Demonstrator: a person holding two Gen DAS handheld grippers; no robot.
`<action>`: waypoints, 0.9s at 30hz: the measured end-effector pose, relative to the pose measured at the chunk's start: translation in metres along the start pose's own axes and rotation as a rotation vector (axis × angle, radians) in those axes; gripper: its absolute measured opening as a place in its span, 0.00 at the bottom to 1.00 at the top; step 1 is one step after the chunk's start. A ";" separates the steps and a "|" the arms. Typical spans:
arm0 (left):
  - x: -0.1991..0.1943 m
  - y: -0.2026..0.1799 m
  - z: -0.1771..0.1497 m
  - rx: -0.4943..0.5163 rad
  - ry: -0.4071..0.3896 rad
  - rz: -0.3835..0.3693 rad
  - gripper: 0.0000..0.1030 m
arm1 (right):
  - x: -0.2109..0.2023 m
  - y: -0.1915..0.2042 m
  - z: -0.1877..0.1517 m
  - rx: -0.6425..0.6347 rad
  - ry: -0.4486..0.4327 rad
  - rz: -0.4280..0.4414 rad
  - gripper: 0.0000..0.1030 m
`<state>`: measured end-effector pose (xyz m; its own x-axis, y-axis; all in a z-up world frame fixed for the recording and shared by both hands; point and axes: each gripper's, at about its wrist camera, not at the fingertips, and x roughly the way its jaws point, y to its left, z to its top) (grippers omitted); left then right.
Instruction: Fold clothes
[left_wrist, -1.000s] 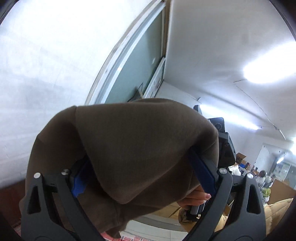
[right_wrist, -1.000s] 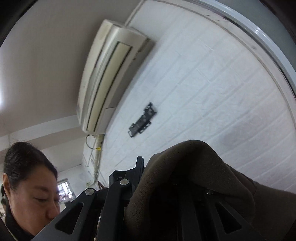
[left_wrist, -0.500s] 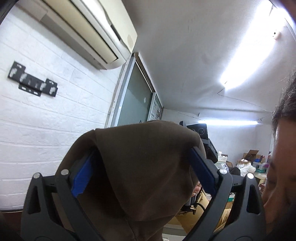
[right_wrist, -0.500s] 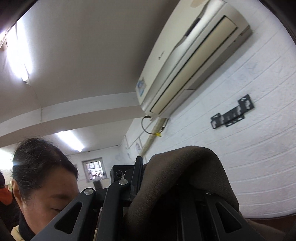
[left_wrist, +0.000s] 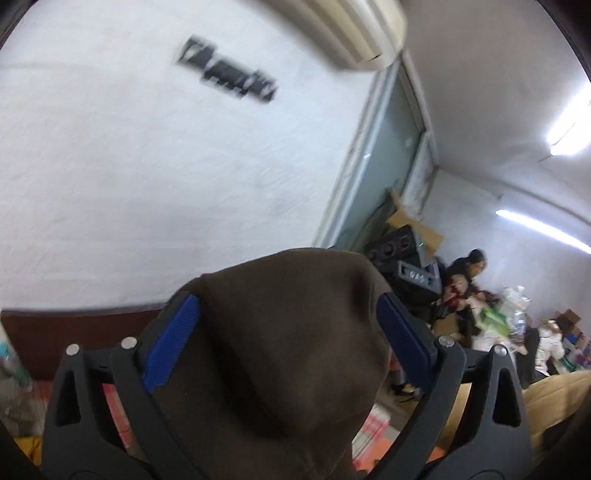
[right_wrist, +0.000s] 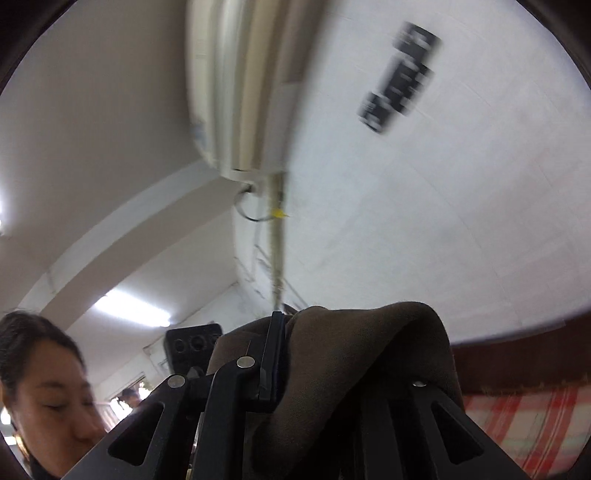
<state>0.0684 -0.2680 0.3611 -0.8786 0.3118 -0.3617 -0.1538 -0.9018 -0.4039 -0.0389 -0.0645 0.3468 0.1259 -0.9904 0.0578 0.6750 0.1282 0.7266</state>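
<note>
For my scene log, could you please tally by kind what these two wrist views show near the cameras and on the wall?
Brown fabric garment: 1
Black claw: 2, left claw, right claw
Cream wall air conditioner: 1
Black wall bracket: 1
Total: 5

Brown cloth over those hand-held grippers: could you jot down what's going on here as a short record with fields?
garment: brown cloth, draped over both tools
left hand-held gripper: blue pads spread wide, cloth bunched between them
right hand-held gripper: cloth hangs over it, grip state hidden
pointing: upward, toward white wall and air conditioner
below: checked red-and-white surface
image quality: background motion-blurred
</note>
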 end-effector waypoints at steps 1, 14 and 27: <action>0.016 0.025 -0.024 -0.051 0.057 0.043 0.95 | 0.007 -0.040 -0.011 0.074 0.027 -0.074 0.15; 0.130 0.250 -0.265 -0.553 0.457 0.484 0.94 | -0.001 -0.360 -0.119 0.487 0.283 -0.802 0.48; 0.205 0.262 -0.324 -0.434 0.683 0.397 0.94 | -0.064 -0.271 -0.154 0.298 0.482 -0.718 0.71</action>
<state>-0.0051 -0.3435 -0.0913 -0.3497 0.2359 -0.9067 0.4094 -0.8320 -0.3744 -0.1178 -0.0278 0.0413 0.0839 -0.6891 -0.7198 0.5012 -0.5951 0.6282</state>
